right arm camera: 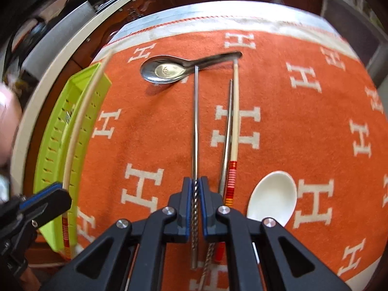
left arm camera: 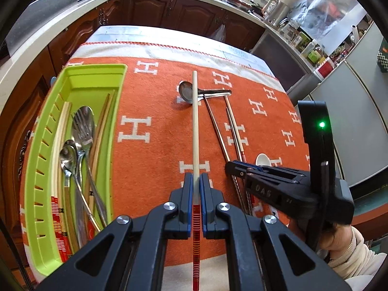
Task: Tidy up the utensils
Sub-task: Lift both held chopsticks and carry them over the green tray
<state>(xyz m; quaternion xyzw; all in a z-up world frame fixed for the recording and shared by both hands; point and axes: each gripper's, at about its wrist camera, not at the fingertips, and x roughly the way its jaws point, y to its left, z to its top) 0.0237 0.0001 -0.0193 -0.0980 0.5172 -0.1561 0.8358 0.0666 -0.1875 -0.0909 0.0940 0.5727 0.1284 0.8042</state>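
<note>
My left gripper (left arm camera: 196,181) is shut on a wooden chopstick (left arm camera: 195,121) with a red-striped end, held above the orange cloth (left arm camera: 150,97). The right wrist view shows that chopstick (right arm camera: 82,111) beside the green tray (right arm camera: 53,150). My right gripper (right arm camera: 196,184) is shut on the twisted end of a metal chopstick (right arm camera: 196,121) whose tip lies against a steel spoon (right arm camera: 165,71). Just to its right lie a second metal chopstick (right arm camera: 228,121), a wooden chopstick (right arm camera: 234,111) and a white spoon (right arm camera: 271,196). The green tray (left arm camera: 97,66) holds chopsticks, spoons and a fork.
The cloth covers a small table with dark wooden cabinets (left arm camera: 150,9) and a pale counter (left arm camera: 60,21) behind and to the left. A grey fridge (left arm camera: 351,111) stands on the right. A person's hand in a cream sleeve (left arm camera: 344,242) holds the right gripper.
</note>
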